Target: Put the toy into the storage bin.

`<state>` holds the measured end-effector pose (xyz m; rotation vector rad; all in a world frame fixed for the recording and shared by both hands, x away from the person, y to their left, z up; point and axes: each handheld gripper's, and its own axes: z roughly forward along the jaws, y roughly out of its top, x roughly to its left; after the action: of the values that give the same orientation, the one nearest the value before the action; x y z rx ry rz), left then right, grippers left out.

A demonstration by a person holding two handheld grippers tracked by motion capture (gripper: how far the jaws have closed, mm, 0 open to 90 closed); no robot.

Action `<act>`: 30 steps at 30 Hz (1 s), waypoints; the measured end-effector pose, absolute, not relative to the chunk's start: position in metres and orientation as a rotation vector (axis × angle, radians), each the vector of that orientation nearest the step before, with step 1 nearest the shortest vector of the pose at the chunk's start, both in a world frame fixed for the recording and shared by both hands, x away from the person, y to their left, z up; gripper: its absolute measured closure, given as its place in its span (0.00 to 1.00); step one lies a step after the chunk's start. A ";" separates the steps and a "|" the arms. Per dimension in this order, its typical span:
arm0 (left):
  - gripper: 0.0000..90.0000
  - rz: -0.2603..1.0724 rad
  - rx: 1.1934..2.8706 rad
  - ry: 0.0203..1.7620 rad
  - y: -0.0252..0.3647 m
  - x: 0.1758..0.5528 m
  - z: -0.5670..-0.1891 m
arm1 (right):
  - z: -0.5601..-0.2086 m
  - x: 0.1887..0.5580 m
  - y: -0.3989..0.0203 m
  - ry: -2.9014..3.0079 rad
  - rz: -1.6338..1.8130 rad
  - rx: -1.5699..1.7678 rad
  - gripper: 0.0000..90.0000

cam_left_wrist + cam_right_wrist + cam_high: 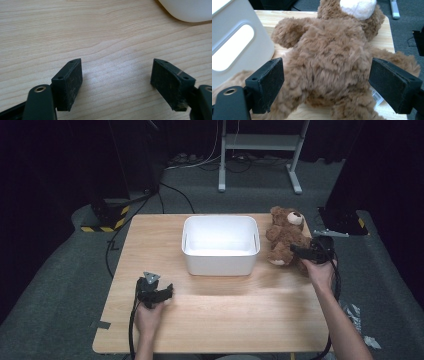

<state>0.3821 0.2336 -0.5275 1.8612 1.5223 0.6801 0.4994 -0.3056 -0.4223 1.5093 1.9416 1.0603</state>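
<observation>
A brown teddy bear (285, 236) lies on its back at the right of the wooden table (215, 320), beside a white plastic bin (220, 245). My right gripper (304, 252) is open at the bear's lower body. In the right gripper view its jaws stand wide on either side of the bear's belly (329, 57), not closed on it. My left gripper (162, 292) rests low over the bare table at the front left, open, with nothing between its pads (70, 82). The bin's corner (187, 10) shows far off in the left gripper view.
The bin's side with a handle slot (232, 47) stands just left of the bear. A white tag (377, 96) peeks from under the bear. The table's right edge (320, 290) runs close to my right hand. Beyond the table are a metal stand (260, 142) and cables on grey floor.
</observation>
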 end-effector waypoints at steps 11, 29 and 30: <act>0.28 0.679 1.861 1.523 0.234 0.382 -0.528 | -0.420 0.520 -0.300 1.945 1.030 1.516 0.14; 0.28 0.679 1.866 1.523 0.234 0.382 -0.527 | -0.423 0.558 -0.289 1.941 1.019 1.615 0.14; 0.28 0.679 1.864 1.523 0.234 0.382 -0.527 | -0.424 0.560 -0.288 1.944 1.009 1.633 0.14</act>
<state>0.3821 0.2339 -0.5275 1.8642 1.5226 0.6792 0.5602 -0.2885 -0.4243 1.6330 1.9436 1.0094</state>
